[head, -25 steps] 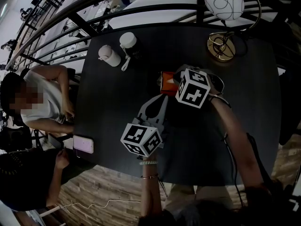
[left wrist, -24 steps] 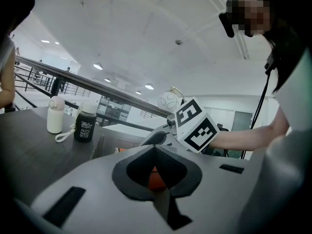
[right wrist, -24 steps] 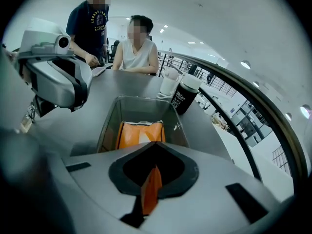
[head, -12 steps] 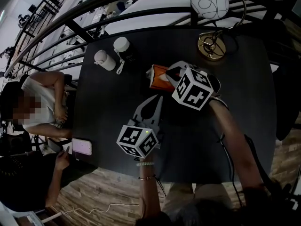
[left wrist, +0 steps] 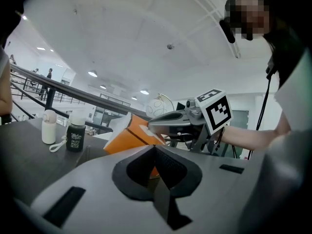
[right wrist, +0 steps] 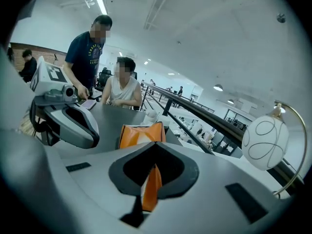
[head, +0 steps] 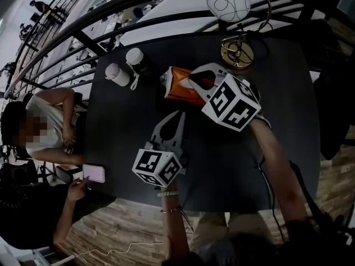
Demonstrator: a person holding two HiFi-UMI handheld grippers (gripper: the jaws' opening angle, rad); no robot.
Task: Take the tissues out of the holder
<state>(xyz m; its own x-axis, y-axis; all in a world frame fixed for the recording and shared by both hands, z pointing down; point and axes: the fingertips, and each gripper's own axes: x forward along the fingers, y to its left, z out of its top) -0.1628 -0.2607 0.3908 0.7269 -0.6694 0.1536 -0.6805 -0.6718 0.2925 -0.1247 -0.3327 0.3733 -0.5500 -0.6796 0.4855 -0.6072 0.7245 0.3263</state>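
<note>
The orange tissue holder (head: 178, 87) hangs tilted above the dark table (head: 277, 121), with a bit of white tissue (head: 165, 78) showing at its far-left end. My right gripper (head: 192, 81) is shut on the holder's edge; in the right gripper view the orange fabric (right wrist: 151, 189) is pinched between the jaws, and the holder's body (right wrist: 141, 132) hangs beyond. My left gripper (head: 179, 114) is shut and empty, just below the holder and pointing at it. In the left gripper view the holder (left wrist: 127, 136) sits behind the closed jaws, with the right gripper (left wrist: 171, 123) on it.
Two small bottles (head: 113, 73) (head: 136, 60) stand at the table's far left. A globe lamp (head: 228, 3) on a brass base (head: 235, 54) stands at the back. A phone (head: 93, 173) lies at the near left edge beside seated people. A railing runs behind the table.
My right gripper has carried the orange holder up and to the left, and it now hangs tilted. The left gripper has stayed shut near the same spot.
</note>
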